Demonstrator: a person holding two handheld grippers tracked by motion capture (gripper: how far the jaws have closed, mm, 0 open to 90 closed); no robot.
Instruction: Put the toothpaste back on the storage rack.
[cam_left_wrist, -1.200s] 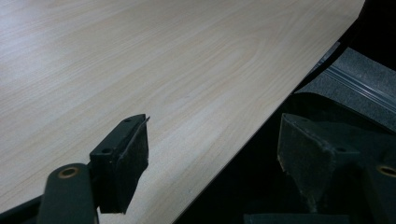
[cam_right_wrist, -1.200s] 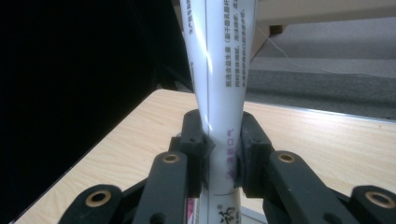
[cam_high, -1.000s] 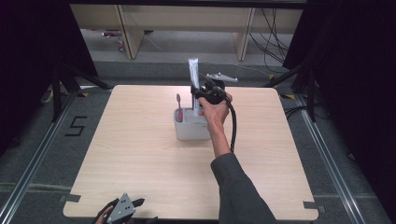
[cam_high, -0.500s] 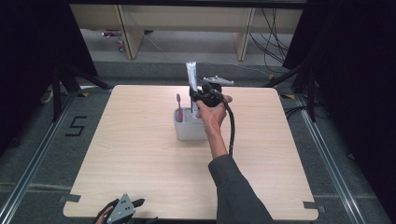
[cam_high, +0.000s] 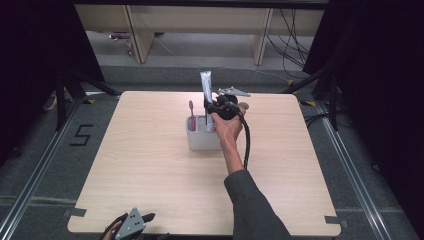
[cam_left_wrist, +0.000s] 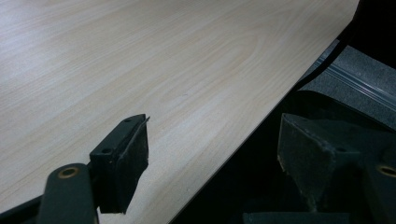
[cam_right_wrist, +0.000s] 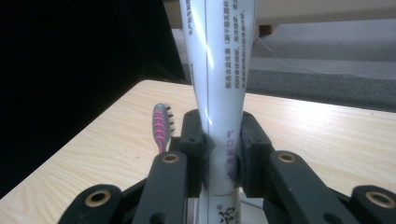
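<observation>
R hand-held gripper (cam_high: 214, 106) is up over the far-middle of the bench (cam_high: 150, 170), jaws clenched on a white toothpaste tube (cam_high: 205, 87); in the right gripper view the pads press both sides of the tube's lower part (cam_right_wrist: 219, 93), tube upright, printed text running down it; the tube's wide crimped end points up, its bottom end drops out of sight behind the jaws, so can't tell if it touches anything below. The person's right hand (cam_high: 227, 125) wraps the gripper body, forearm in a dark sleeve (cam_high: 252, 205) coming in from the near edge; black cable (cam_high: 246, 140) loops down beside the wrist.

Just under the tube sits a grey holder (cam_high: 202, 137), a small box-like caddy, on the bench; a pink toothbrush (cam_high: 192, 114) stands upright in its left compartment, bristle head up; in the right gripper view the brush head (cam_right_wrist: 161, 126) is just left of the left jaw, near but apart from the tube. Tube hangs above the holder's right part; which compartment exactly, can't tell.

L hand-held gripper (cam_high: 132, 225) is at the near-left corner of the bench, well apart from the holder; in the left gripper view (cam_left_wrist: 210, 158) its jaws stand released, wide gap, nothing between; one jaw over the wood, the other past the bench edge.
</observation>
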